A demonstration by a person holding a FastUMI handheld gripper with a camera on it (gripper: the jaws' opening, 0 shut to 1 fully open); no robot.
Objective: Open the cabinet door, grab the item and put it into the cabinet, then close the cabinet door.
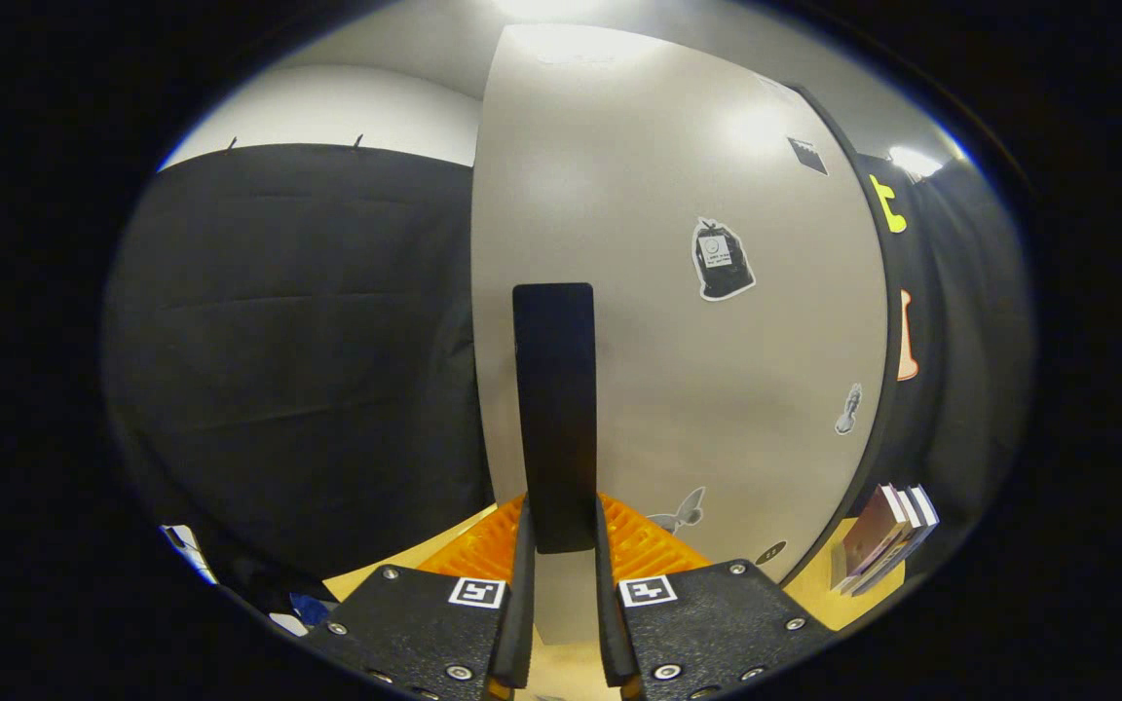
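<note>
Between my gripper's [558, 545] fingers, pinched, stands the door's black handle [553, 409]; books [884, 537], likely the item, lie right of the cabinet door [678, 341]; pulling off-axis could slip the grip.

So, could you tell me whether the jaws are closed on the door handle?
Shut: both fingers press the handle.

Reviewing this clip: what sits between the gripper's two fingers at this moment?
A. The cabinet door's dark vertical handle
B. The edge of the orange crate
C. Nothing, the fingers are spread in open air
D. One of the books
A: the gripper has both fingers closed against the lower end of the dark vertical handle on the pale cabinet door; the books lie off to the side beyond the door's edge.
</note>
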